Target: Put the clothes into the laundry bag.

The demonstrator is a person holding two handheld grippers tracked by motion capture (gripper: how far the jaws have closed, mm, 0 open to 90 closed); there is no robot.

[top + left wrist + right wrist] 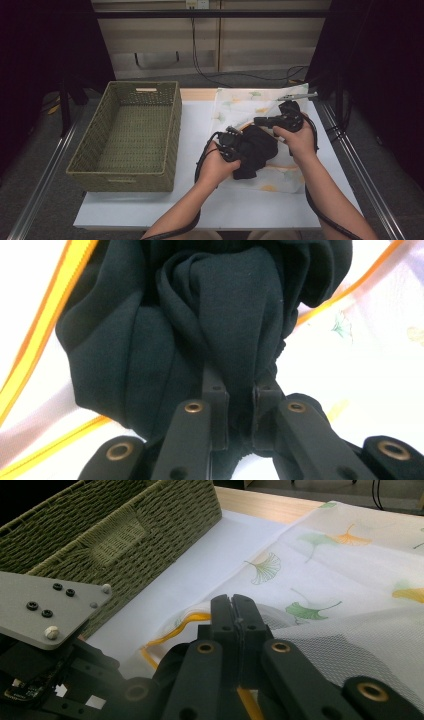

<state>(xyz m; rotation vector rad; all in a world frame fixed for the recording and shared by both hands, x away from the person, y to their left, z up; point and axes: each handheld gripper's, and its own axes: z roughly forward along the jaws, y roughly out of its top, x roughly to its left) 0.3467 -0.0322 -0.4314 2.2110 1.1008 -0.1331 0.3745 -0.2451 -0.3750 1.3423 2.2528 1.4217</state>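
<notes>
Left gripper pinches black garment bunched ahead of its jaws; right gripper clamped on mesh bag orange edge. Wicker basket well left, nothing blocking.

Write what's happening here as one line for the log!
left gripper: shut on black cloth | right gripper: shut on mesh bag | basket: empty

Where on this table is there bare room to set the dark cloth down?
Bare patches: the white strip between the woven basket and the leaf-print bag, the table's near edge, and the basket's floor. It is crowded at centre right, where the left gripper and right gripper work the black cloth.
</notes>
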